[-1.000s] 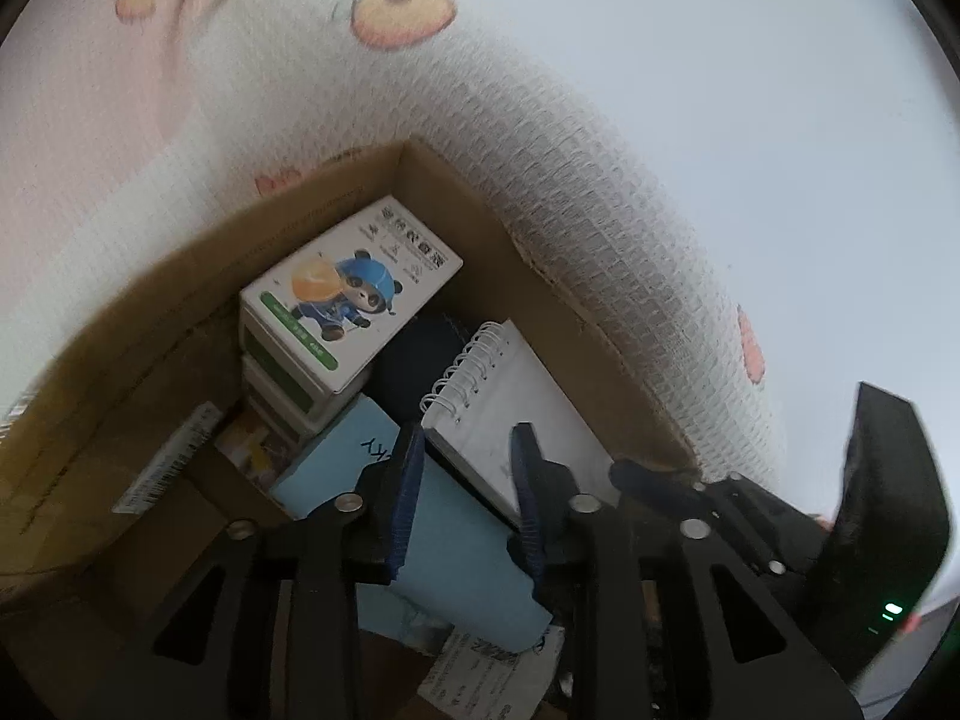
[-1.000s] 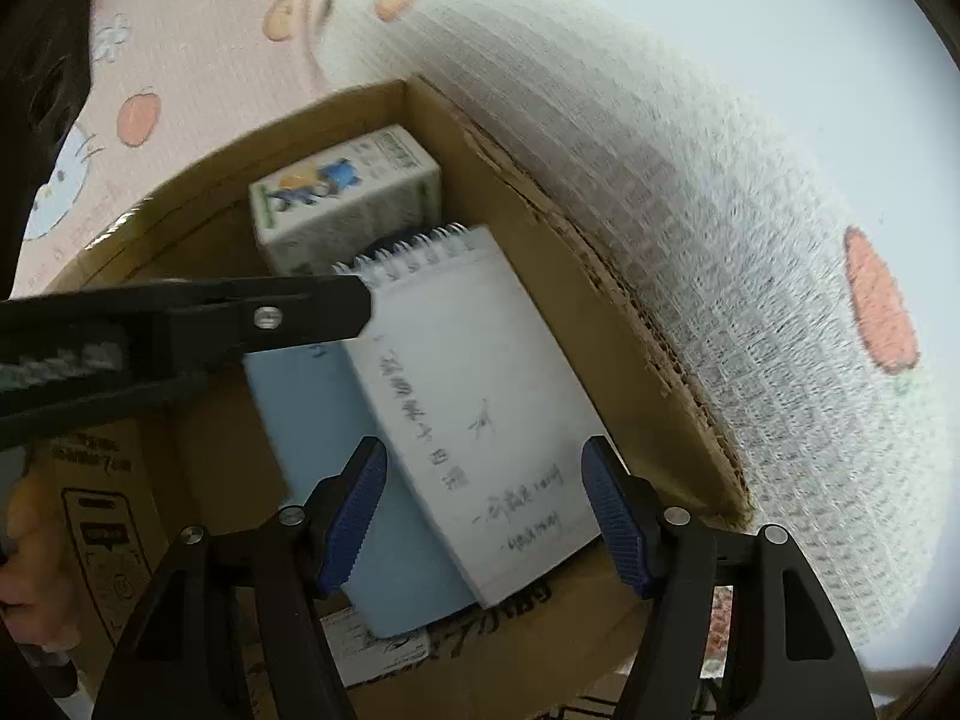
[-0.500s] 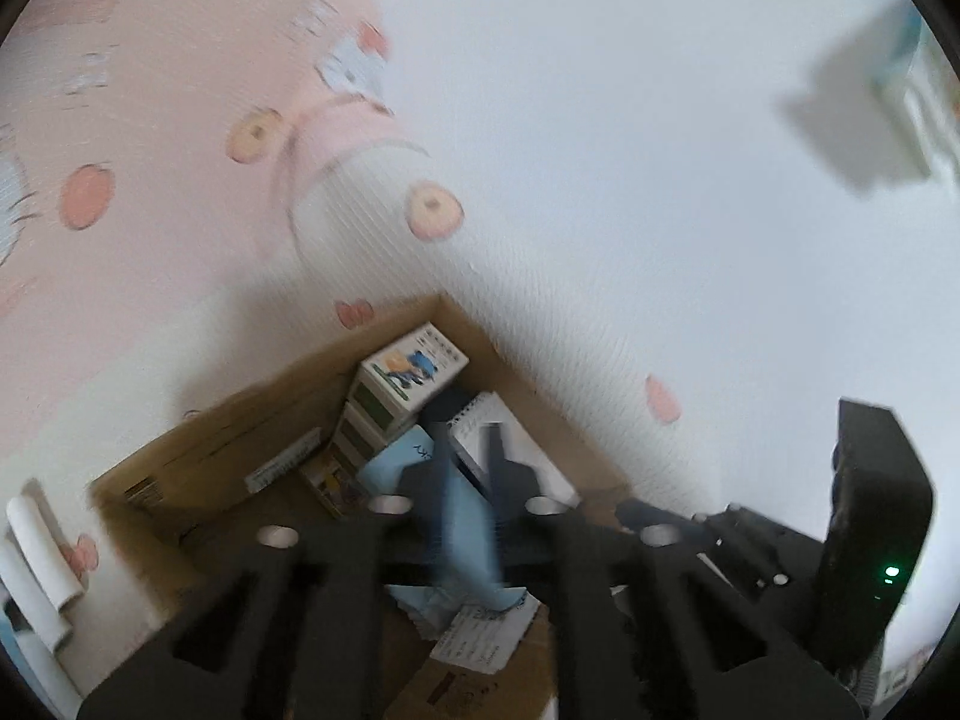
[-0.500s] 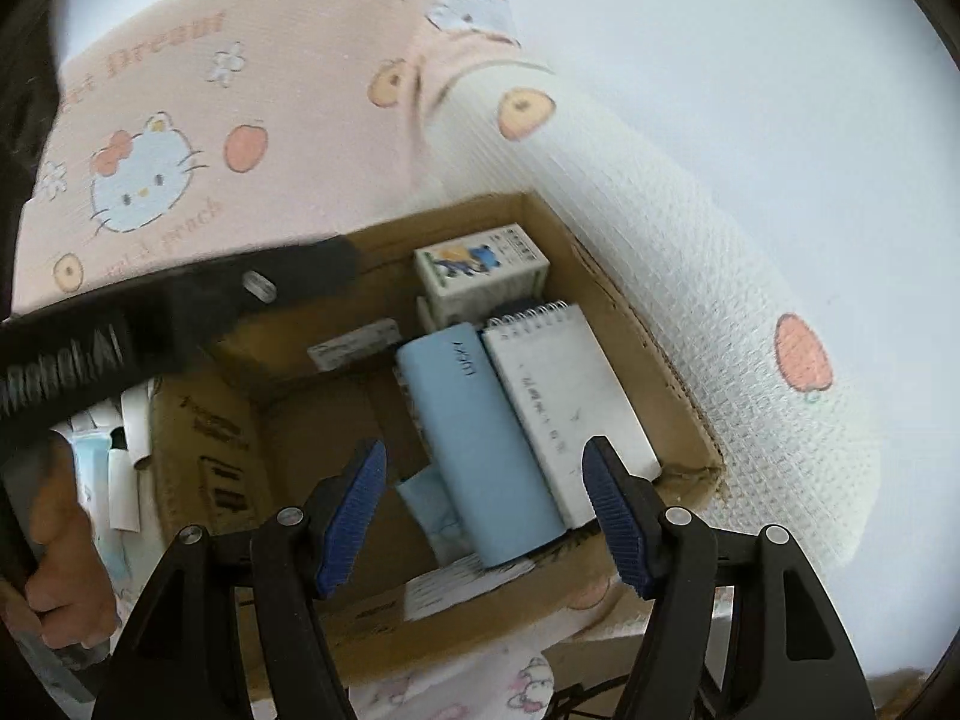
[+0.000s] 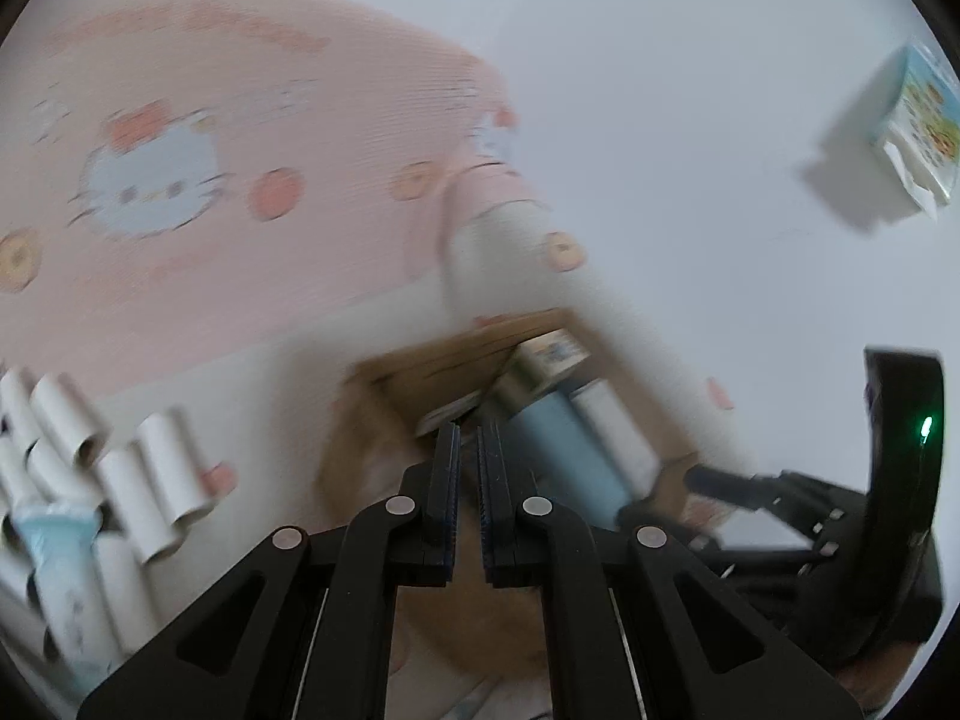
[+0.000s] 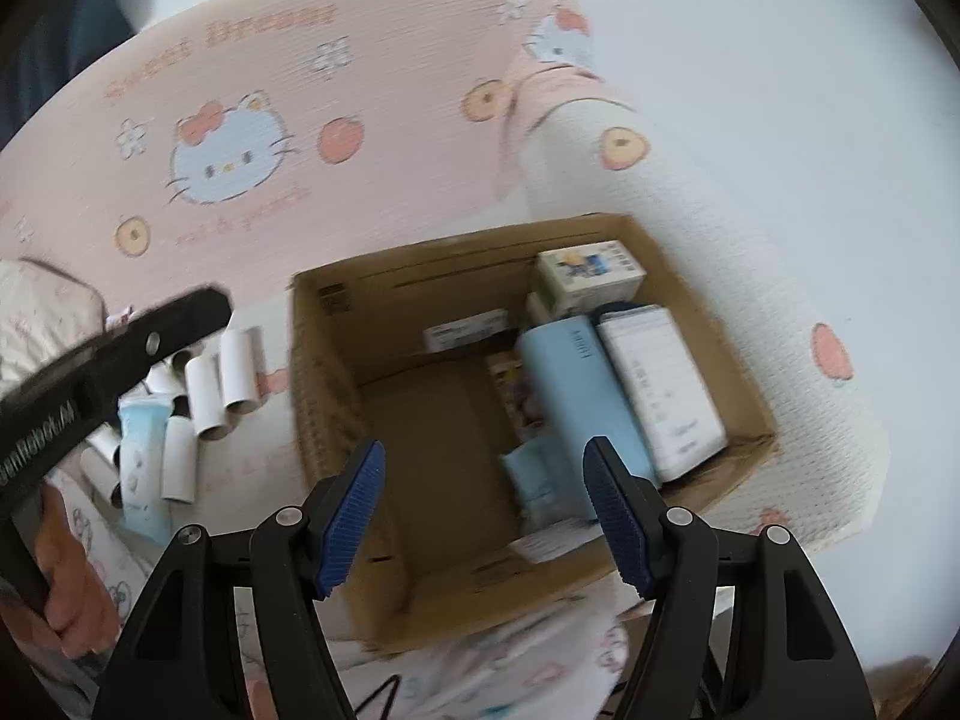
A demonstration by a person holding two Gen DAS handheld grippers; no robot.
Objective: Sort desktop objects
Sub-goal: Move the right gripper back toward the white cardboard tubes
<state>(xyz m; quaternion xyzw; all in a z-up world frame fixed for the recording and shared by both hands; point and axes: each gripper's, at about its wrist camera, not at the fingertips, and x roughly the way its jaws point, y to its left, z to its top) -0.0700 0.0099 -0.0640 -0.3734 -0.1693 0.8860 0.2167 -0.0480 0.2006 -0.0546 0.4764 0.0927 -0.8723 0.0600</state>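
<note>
Cardboard box (image 6: 336, 396) partly filled: blue case (image 6: 576, 384), notepad (image 6: 660, 384), small carton (image 6: 591, 276) along its far side. Paper tubes (image 6: 204, 384) and blue packet (image 6: 141, 456) left of box, unsorted. Left tongs (image 5: 469, 450) clenched, empty; right tongs (image 6: 483, 516) released above box.

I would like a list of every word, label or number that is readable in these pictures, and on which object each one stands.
"Sweet Dream": on the pink blanket, blurred, top left.
Smaller words under the cat face on the blanket: too blurred.
White lettering on the left gripper body: unreadable.
Print on the blue case, the notepad, the small carton and the cardboard box: too blurred.
</note>
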